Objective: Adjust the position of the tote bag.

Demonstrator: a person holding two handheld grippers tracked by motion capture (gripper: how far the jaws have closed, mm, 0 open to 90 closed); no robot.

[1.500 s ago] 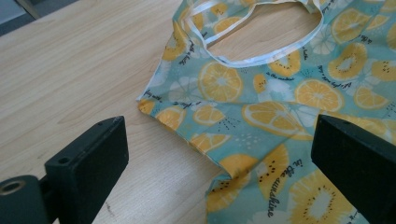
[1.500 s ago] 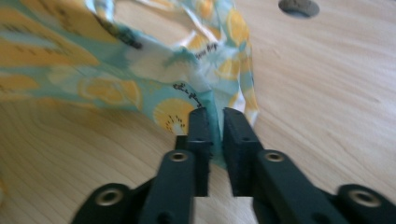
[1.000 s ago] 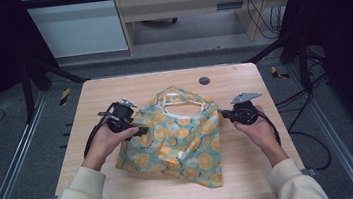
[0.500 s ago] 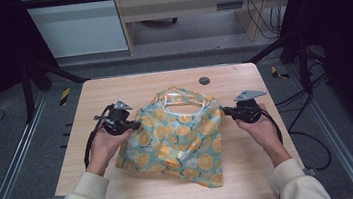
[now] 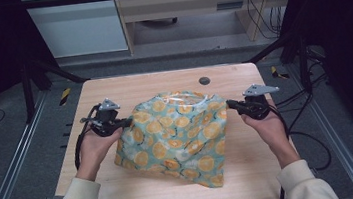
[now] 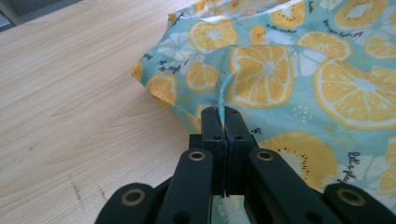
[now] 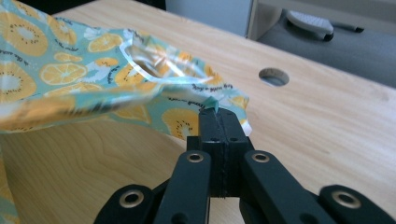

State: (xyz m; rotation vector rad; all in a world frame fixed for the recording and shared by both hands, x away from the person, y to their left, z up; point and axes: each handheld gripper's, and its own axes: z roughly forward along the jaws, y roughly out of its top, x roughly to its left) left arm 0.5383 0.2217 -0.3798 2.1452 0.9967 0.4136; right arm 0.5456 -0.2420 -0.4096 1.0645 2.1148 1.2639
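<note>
The bag (image 6: pixel 299 79) runs off the left gripper view's top and right edges; its print is unreadably small.

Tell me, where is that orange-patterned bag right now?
In the high view the bag lies mid-table, stretched between the left gripper and the right gripper, each shut on one edge, just in front of the table's round hole.
</note>
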